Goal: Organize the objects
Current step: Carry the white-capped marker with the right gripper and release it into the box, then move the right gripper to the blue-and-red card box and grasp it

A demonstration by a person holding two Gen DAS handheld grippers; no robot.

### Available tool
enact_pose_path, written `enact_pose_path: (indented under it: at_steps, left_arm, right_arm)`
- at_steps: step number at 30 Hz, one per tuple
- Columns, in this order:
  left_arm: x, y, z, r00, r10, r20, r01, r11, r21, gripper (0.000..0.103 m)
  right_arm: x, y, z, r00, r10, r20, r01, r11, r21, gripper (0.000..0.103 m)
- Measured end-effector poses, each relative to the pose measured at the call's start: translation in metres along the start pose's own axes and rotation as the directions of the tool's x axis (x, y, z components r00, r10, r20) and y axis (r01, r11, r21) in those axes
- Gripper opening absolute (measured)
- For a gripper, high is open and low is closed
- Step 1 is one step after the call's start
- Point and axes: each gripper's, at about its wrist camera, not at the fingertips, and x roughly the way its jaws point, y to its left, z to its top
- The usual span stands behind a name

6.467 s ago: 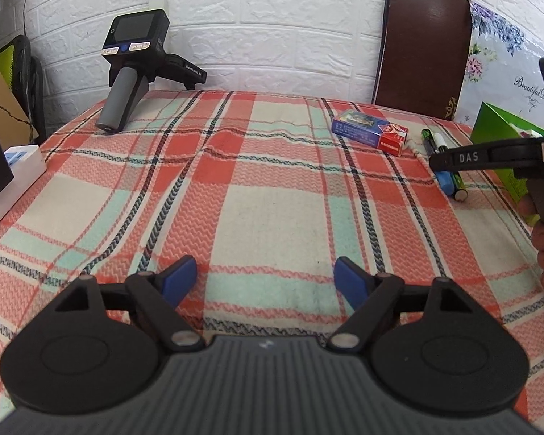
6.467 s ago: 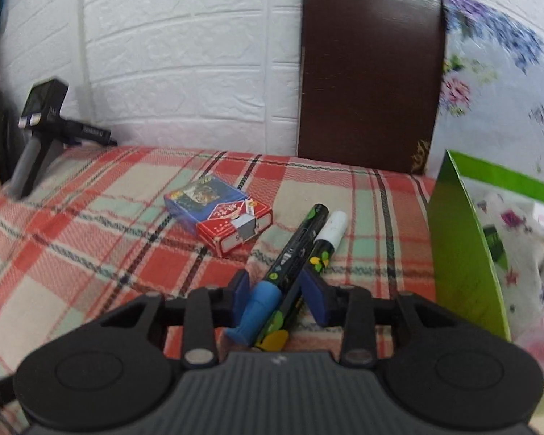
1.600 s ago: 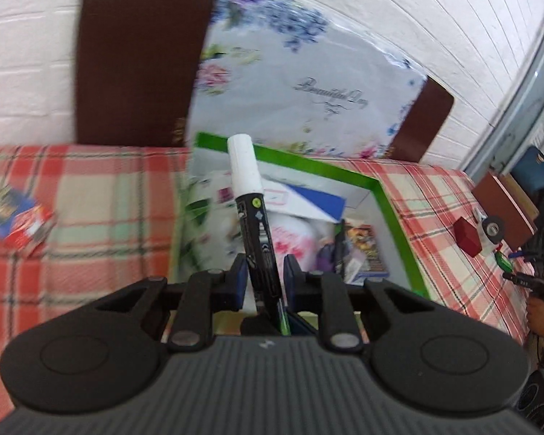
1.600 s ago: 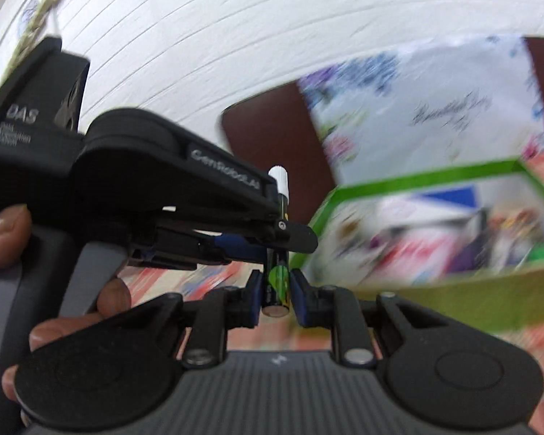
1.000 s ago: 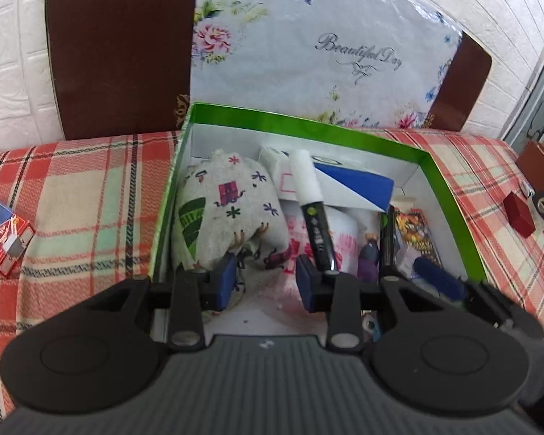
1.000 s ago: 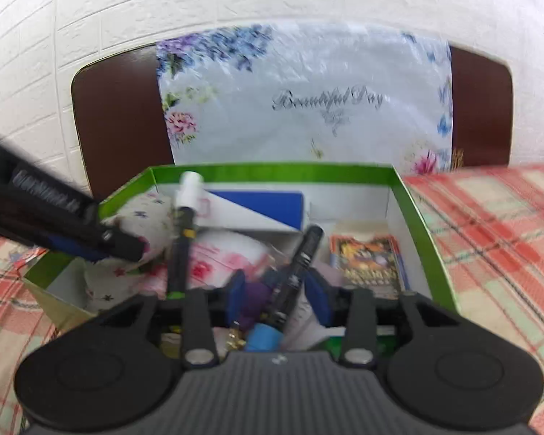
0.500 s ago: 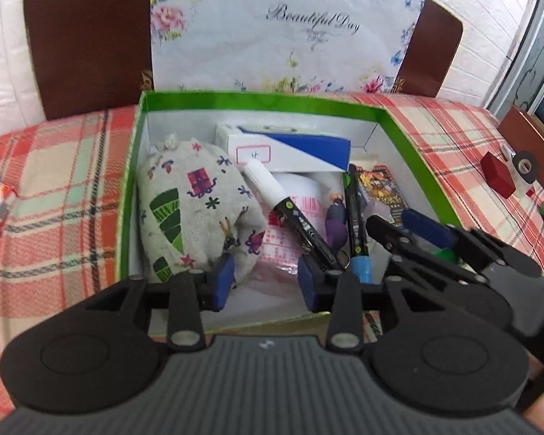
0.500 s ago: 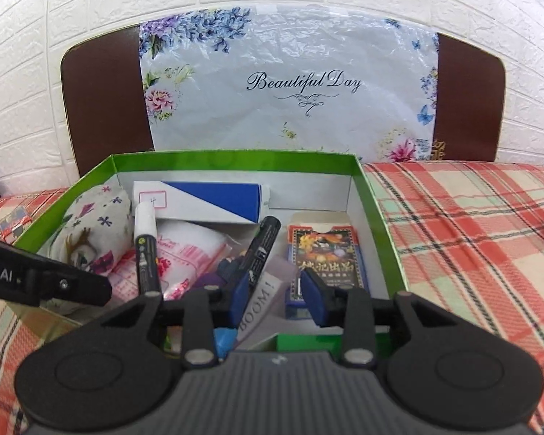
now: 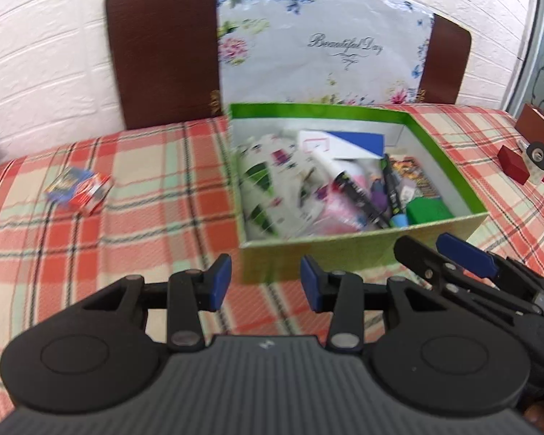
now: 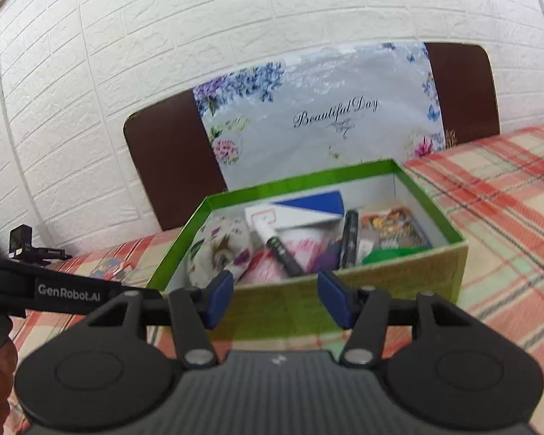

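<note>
A green box [image 9: 362, 250] [image 10: 344, 290] stands on the plaid cloth. Inside lie a white-capped black marker [image 9: 351, 190] [image 10: 277, 248], a blue-capped black marker [image 9: 393, 195] [image 10: 348, 239], a patterned cloth pouch [image 9: 268, 181] [image 10: 217, 246], a blue-and-white carton [image 9: 340, 143] and a card pack [image 10: 395, 226]. A blue-and-red card box [image 9: 79, 188] lies on the cloth to the box's left. My left gripper [image 9: 265, 286] is open and empty, just before the box's near wall. My right gripper [image 10: 275, 299] is open and empty, also before the near wall; it shows in the left wrist view [image 9: 449, 257].
A brown board with a flowered sheet [image 9: 308, 43] leans on the white brick wall behind the box. A dark red block [image 9: 513, 168] and small items lie at the far right. Another handheld gripper [image 10: 23, 244] rests at the far left.
Both markers now lie loose in the box. Both grippers have opened wider and drawn back from over the box to in front of its near wall.
</note>
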Motion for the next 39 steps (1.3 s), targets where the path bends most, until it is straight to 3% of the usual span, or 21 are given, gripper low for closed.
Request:
enact_pose_path:
  at_steps: [12,19,32,39]
  left_arm:
    - [-0.015,0.069,-0.028,0.993,0.120,0.023,-0.118,0.992,-0.052,0.054]
    - [-0.008,0.118,-0.043,0.983,0.185,-0.003,-0.185,0.979,-0.091,0.055]
    - [0.009,0.196,-0.071,0.964,0.265,-0.035,-0.267,0.947,-0.179,0.056]
    - [0.013,0.219,-0.073,0.950,0.313,0.014,-0.306,0.937,-0.171,0.064]
  right_arm:
    - [-0.001,0.071,-0.009,0.998,0.052,-0.040,-0.057,0.989,-0.134,0.053]
    - [0.021,0.116,-0.036,0.988,0.067,-0.137,-0.098,0.968,-0.230,0.053]
    - [0.063,0.167,-0.077,0.950,0.049,-0.308,-0.155,0.931,-0.330,0.054]
    - [0.072,0.189,-0.087,0.960,0.048,-0.274,-0.158,0.906,-0.393,0.059]
